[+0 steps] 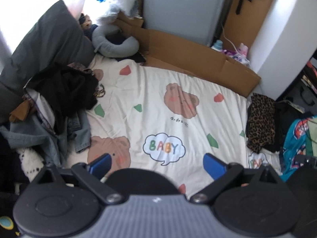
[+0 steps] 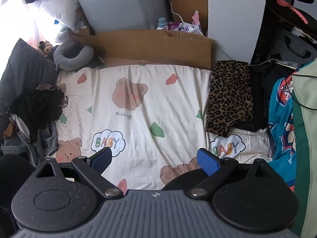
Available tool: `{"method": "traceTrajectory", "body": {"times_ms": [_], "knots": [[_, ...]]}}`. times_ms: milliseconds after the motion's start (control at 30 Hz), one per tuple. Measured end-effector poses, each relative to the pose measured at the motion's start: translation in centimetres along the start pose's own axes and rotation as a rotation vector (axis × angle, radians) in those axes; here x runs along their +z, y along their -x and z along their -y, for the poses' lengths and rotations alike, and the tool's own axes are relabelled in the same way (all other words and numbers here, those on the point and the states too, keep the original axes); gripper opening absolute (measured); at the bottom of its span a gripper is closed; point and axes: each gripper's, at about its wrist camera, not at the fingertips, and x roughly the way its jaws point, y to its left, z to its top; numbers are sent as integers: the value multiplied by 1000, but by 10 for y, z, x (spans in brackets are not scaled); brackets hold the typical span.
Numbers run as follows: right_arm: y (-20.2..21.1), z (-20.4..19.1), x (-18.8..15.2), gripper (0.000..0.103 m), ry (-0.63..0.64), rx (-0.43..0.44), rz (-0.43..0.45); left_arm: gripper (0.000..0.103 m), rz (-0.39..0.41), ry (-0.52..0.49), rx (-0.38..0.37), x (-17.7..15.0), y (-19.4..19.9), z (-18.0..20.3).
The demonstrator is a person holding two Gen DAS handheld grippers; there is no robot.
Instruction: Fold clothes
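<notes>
Covering most of both views: cream bedsheet [image 1: 158,99] [image 2: 138,103] printed with bears and "BABY" bubbles, middle bare and lightly creased. Propped along far edge: flattened cardboard [image 1: 188,51] [image 2: 150,47], grey panel [image 1: 178,6] [image 2: 118,2] upright behind it. Heaped on sheet's left edge: unfolded clothes pile [image 1: 59,103] [image 2: 33,111], black garment on top, denim and a brown piece underneath, dark pillow [image 1: 47,39] [image 2: 21,67] leaning behind. Lying on sheet's right edge: leopard-print garment [image 1: 260,119] [image 2: 229,97], roughly folded flat, black fabric [image 1: 281,127] [image 2: 257,103] touching its right side, teal printed cloth [image 1: 295,144] [image 2: 281,123] further right. Sitting at far-left corner: grey neck pillow [image 1: 115,43] [image 2: 71,55], small plush toy just beside it. Hovering above sheet's near edge: left gripper [image 1: 158,163], blue pads wide apart, nothing between, well clear of both clothes heaps. Same for right gripper [image 2: 154,158]: jaws spread, empty, over the sheet between pile and leopard piece. Tucked behind cardboard on right: bottle with pale blue cap [image 1: 218,44] [image 2: 161,22] and a printed pack, white cable trailing up.
</notes>
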Motion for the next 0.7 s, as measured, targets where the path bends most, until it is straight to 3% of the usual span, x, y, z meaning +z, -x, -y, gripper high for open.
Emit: {"method": "traceTrajectory", "body": {"times_ms": [700], "knots": [[8, -26, 15, 96, 54, 34, 17, 100, 32, 8, 7, 13, 20, -15]]}}
